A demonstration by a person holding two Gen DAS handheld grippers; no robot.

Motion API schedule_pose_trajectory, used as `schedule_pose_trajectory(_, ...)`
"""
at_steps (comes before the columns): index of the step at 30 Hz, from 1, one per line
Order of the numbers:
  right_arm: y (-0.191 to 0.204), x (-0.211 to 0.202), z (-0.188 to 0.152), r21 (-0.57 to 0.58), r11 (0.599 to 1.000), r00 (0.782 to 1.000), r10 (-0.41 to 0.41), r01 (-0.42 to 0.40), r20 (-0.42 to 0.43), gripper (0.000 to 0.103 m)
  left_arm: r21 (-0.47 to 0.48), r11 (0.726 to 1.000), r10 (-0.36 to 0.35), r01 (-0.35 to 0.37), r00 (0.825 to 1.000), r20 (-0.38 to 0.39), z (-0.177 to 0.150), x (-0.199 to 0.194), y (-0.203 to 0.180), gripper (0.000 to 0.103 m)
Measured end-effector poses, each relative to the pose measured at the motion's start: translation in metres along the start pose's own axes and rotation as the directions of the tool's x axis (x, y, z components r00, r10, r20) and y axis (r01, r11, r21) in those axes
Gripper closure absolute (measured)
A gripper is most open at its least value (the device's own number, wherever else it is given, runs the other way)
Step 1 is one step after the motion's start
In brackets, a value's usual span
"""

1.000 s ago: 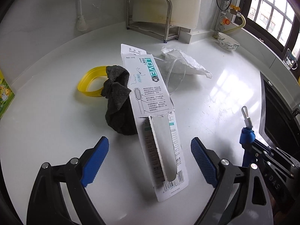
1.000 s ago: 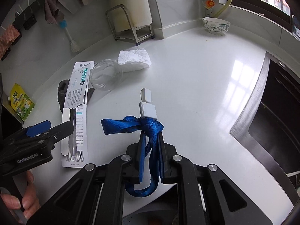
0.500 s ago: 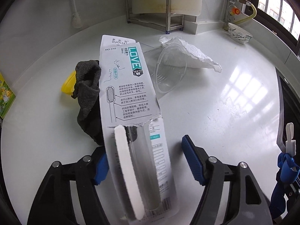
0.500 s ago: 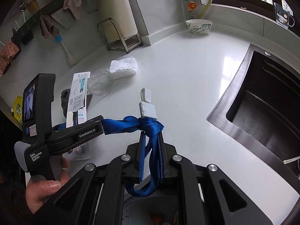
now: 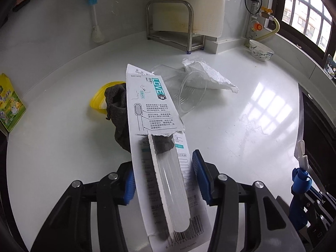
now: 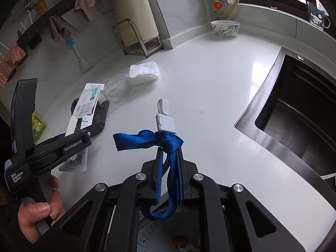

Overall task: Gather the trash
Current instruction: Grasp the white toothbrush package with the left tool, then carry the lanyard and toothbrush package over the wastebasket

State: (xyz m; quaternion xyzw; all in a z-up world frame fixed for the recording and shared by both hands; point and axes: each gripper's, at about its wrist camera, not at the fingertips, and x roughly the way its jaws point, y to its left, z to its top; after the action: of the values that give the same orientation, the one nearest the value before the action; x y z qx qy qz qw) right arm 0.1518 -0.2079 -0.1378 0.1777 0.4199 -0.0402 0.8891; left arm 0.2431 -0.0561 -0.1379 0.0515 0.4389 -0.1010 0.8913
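Left tool (image 5: 163,180) closing around toothbrush package (image 5: 155,130); right tool (image 6: 168,180) clenched on blue strap (image 6: 168,147).

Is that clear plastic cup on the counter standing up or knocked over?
Knocked over. The clear plastic cup lies on its side on the white counter, its round open mouth facing the camera, beside the crumpled white paper.
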Motion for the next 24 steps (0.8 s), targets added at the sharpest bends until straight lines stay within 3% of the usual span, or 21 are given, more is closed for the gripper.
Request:
schedule_pose_trajectory(7, 0.011, -0.006, -0.001, -0.031, 0.999, 1.0, 0.027, -0.027, 0.0, 0.091, -0.018, 1.0, -0.013, 0.014, 0.999, 0.035, -0.002, -0.026, 0.011, 0.066)
schedule_pose_trajectory(10, 0.017, -0.009, -0.002, -0.047, 0.998, 0.999, 0.036, -0.036, 0.001, 0.091, -0.031, 0.999, -0.027, 0.028, 0.999, 0.041, -0.003, -0.033, 0.016, 0.074)
schedule_pose_trajectory(11, 0.018, -0.01, -0.002, -0.05, 0.998, 0.999, 0.039, -0.039, 0.001, 0.091, -0.031, 0.999, -0.027, 0.028, 0.999, 0.044, -0.004, -0.036, 0.017, 0.085)
schedule_pose_trajectory(12, 0.019, -0.011, -0.003, -0.054, 0.998, 0.999, 0.042, -0.042, 0.001, 0.091, -0.031, 0.999, -0.028, 0.029, 0.999, 0.045, -0.005, -0.038, 0.018, 0.089)
schedule_pose_trajectory(24, 0.028, -0.023, -0.01, -0.083, 0.994, 0.998, 0.065, -0.065, 0.003, 0.091, -0.043, 0.999, -0.027, 0.032, 0.995, 0.1, -0.013, -0.07, 0.023, 0.09)
